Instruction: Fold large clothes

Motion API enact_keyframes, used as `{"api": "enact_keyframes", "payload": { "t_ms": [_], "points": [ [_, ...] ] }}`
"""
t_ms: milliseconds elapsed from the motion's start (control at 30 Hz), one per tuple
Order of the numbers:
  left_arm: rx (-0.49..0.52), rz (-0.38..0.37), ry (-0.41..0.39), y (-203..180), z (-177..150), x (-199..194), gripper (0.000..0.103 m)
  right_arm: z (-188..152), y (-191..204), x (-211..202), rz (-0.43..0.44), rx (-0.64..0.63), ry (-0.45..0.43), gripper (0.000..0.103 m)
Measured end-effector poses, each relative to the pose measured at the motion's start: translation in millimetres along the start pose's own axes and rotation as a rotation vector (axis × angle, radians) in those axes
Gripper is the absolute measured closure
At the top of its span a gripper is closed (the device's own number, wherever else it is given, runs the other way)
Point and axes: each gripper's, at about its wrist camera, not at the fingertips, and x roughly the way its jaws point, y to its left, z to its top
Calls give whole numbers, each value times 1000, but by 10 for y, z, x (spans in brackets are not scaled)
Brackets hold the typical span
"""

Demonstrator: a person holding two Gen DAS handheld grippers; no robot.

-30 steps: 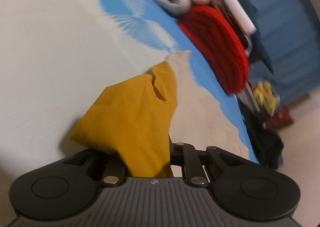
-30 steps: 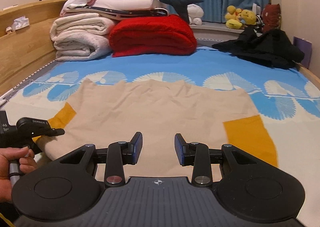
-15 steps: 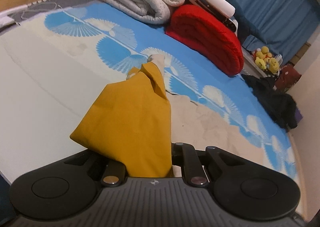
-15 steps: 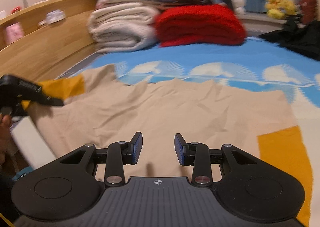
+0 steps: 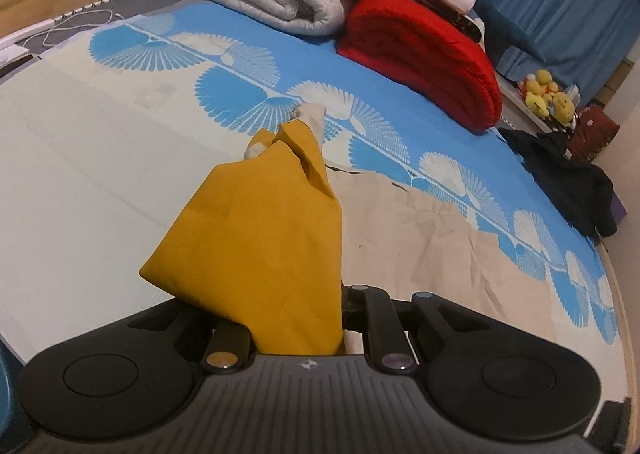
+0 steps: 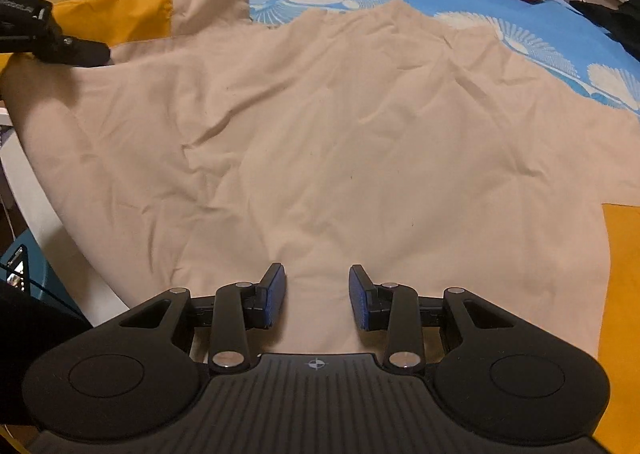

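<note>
left claw (image 5: 296, 318) pinching the yellow sleeve (image 5: 260, 238) up off the bed (image 5: 80, 181), right claw (image 6: 316, 302) hanging partly open and empty over the beige shirt (image 6: 320, 133)

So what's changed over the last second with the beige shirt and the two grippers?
The left gripper has lifted the mustard-yellow sleeve of the beige cotton shirt off the blue patterned bedsheet. The right gripper moved in low over the shirt's body. The left stays shut on the sleeve; the right stays open and empty.
</note>
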Motion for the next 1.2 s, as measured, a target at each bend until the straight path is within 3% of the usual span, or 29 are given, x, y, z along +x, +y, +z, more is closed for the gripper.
{"api": "enact_keyframes", "payload": {
  "t_ms": [100,267,433,567,733,900,1000,1033,1100,1200],
  "points": [
    [17,4,-13,-107,-9,-61,87,-60,-113,-289,-10,41,-96,67],
    [136,2,-79,-500,-93,-197,87,-99,-463,-1021,-72,85,-377,66],
    [306,-82,-165,-1182,-316,-345,88,-321,-1053,-1702,-166,173,-521,66],
    [450,-184,-207,-1827,-640,-387,88,-571,-1474,-2114,-222,256,-576,66],
    [608,-319,-168,-2652,-1194,-334,88,-866,-1880,-2427,-280,327,-590,66],
    [883,-384,-36,-3347,-2019,-22,88,-1096,-2142,-2563,-321,362,-572,66],
    [1031,-389,139,-3587,-2489,296,65,-1138,-2243,-2563,-320,386,-555,65],
    [1064,-388,178,-3617,-2586,358,49,-1157,-2265,-2567,-315,396,-549,65],
    [1086,-416,171,-3612,-2622,324,38,-1169,-2311,-2542,-303,422,-538,64],
    [1020,-523,170,-3497,-2366,178,26,-1162,-2341,-2481,-262,465,-522,59]
  ]
}}
